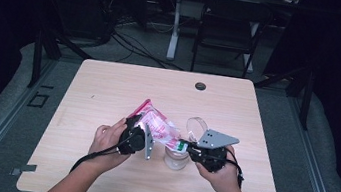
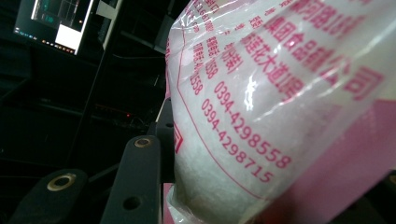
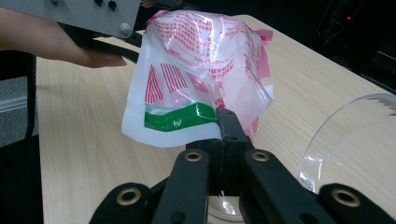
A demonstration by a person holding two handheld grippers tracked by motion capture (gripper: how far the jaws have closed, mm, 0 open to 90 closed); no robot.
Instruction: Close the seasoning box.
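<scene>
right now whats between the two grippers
The pink-printed plastic bag, held by both, spans from the left gripper to the right gripper above a clear jar, in the high view.

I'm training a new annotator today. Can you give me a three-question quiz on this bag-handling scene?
1. True or false: the right gripper is shut on the bag's edge.
2. What stands on the table below the bag: A clear container, B metal pan, C book?
3. Which colour is the bag's print?

Key: 1 true. 2 A. 3 pink-red, with a green strip.
</scene>
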